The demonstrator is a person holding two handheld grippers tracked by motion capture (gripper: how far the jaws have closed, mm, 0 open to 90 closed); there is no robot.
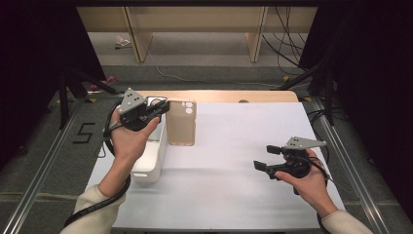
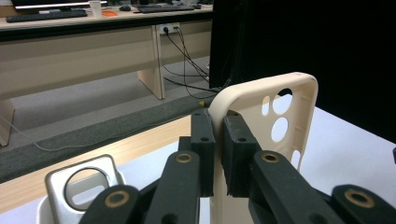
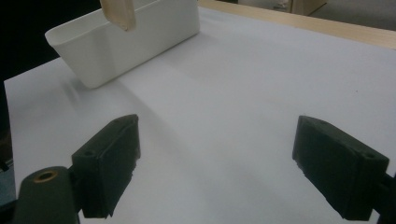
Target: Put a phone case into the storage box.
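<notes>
**Beige phone case, held clear of the table**

Item one: beige phone case (image 1: pixel 181 123), camera cut-outs at the top, held upright above the white table sheet (image 1: pixel 234 170), just beside the white bin (image 1: pixel 151 161). In the left gripper view its side wall sits pinched between the two black pads (the case rises past them at the right).

Item two: left gripper (image 1: pixel 163 108), clamped on the phone case's edge, above the bin's far end.

Item three: right gripper (image 1: pixel 265 157), jaws standing wide apart with nothing between them, low over the sheet near its right edge, well apart from the case.

Item four: a silver phone case (image 2: pixel 86 186), lying in the bin below the left gripper.
</notes>
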